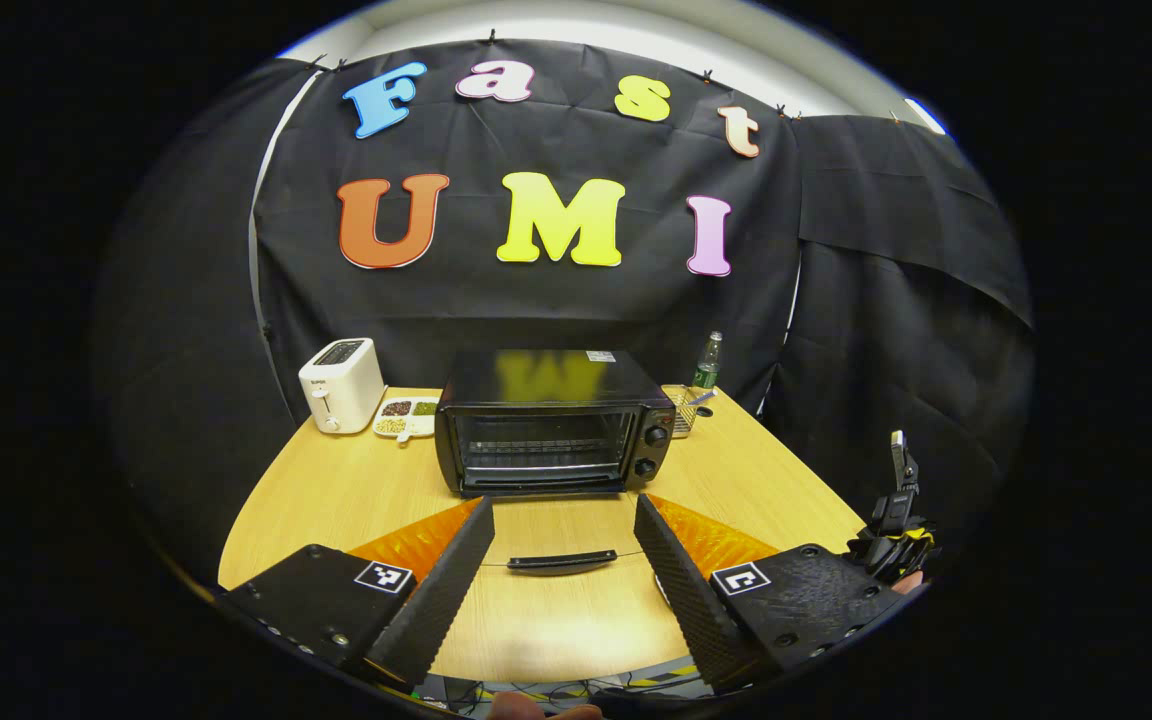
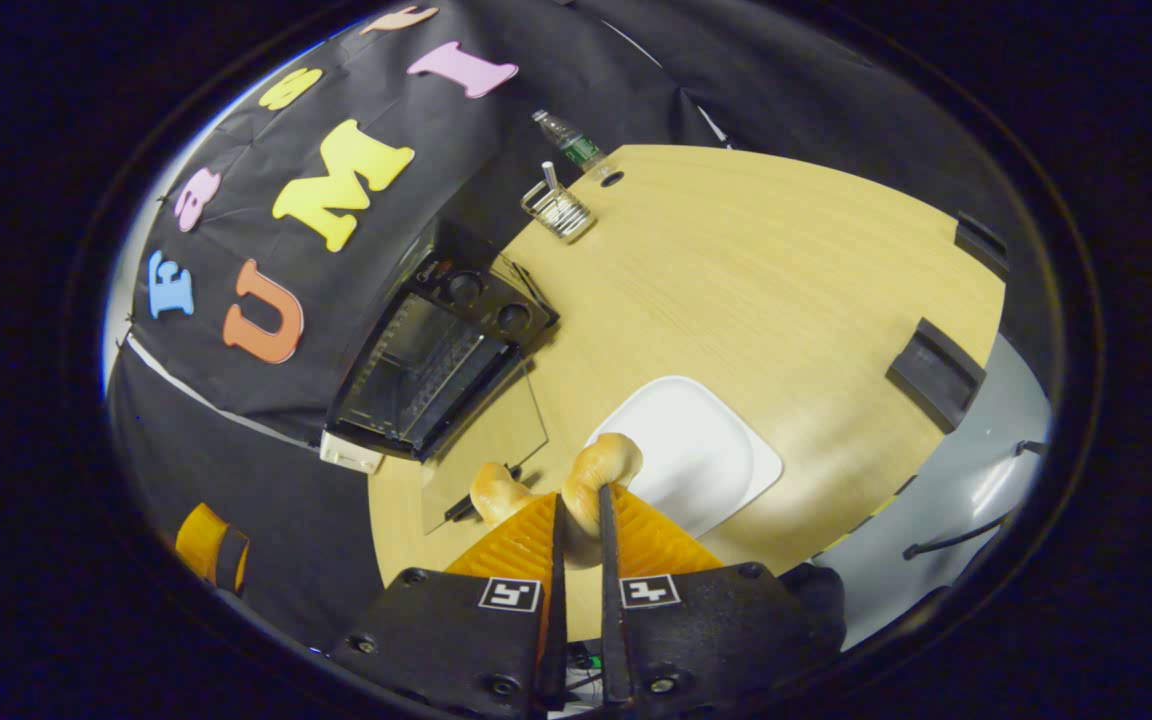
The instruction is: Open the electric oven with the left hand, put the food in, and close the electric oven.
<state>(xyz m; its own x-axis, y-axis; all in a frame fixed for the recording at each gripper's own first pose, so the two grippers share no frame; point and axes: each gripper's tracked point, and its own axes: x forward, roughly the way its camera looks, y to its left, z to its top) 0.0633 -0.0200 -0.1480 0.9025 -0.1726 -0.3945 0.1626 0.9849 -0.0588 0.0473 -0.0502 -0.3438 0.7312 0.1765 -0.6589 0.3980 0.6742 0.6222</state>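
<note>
Over the table's near edge, the right gripper (image 2: 578, 515) is clamped on a croissant-shaped pastry (image 2: 576, 482), held just beside a bare white plate (image 2: 706, 450). The left gripper (image 1: 564, 545) hangs spread wide, gripping nothing, right above the handle (image 1: 561, 561) of the dropped-open oven door. The electric oven (image 1: 551, 420) sits mid-table near the back edge, toaster (image 1: 341, 384) off toward the back corner.

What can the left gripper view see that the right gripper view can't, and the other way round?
Left gripper view's extra: a divided dish of snacks beside the oven. Right gripper view's extras: a white plate and bread pinched in the right gripper's fingers. Both: the open oven, the green bottle and the wooden table.
</note>
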